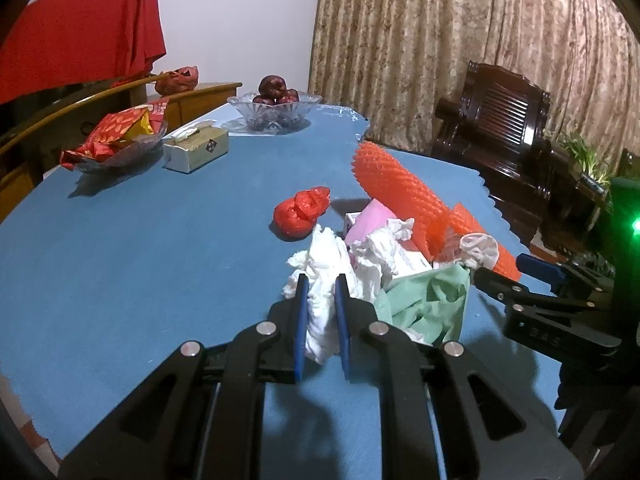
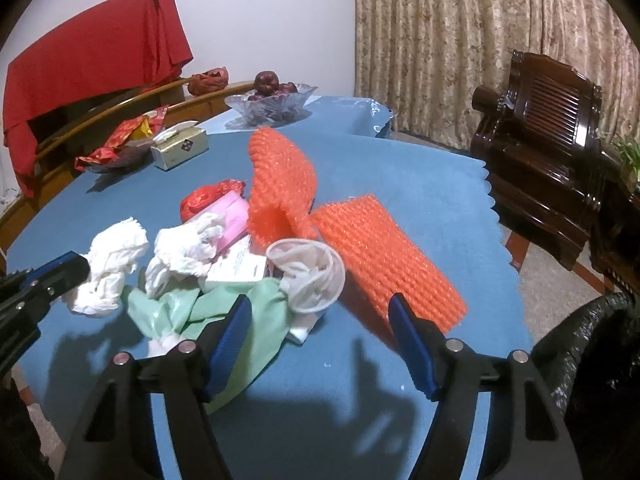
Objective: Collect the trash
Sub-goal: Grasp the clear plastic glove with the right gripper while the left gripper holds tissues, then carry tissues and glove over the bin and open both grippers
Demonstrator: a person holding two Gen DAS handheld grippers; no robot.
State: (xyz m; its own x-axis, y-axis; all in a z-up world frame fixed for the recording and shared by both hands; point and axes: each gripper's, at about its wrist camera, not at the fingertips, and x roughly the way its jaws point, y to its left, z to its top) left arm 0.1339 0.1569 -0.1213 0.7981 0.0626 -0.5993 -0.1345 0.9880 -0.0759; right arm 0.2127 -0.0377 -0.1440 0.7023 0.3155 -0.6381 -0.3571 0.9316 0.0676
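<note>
A pile of trash lies on the blue table [image 1: 140, 240]. My left gripper [image 1: 320, 280] is shut on a crumpled white tissue [image 1: 320, 312], which also shows in the right wrist view [image 2: 108, 268]. Beside it lie a second white tissue [image 2: 180, 252], a green plastic bag [image 2: 260, 320], a pink box [image 2: 232, 216], a white foam net cup [image 2: 308, 276], two orange foam nets [image 2: 384, 264] and a red crumpled bag [image 1: 300, 212]. My right gripper [image 2: 320, 304] is open, its fingers either side of the foam cup and above the green bag.
At the back of the table stand a glass bowl of dark fruit [image 1: 276, 108], a tissue box [image 1: 196, 148] and a dish of red snack packets [image 1: 116, 140]. A black-lined bin [image 2: 592, 360] is at the table's right. A dark wooden chair [image 2: 540, 140] stands beyond.
</note>
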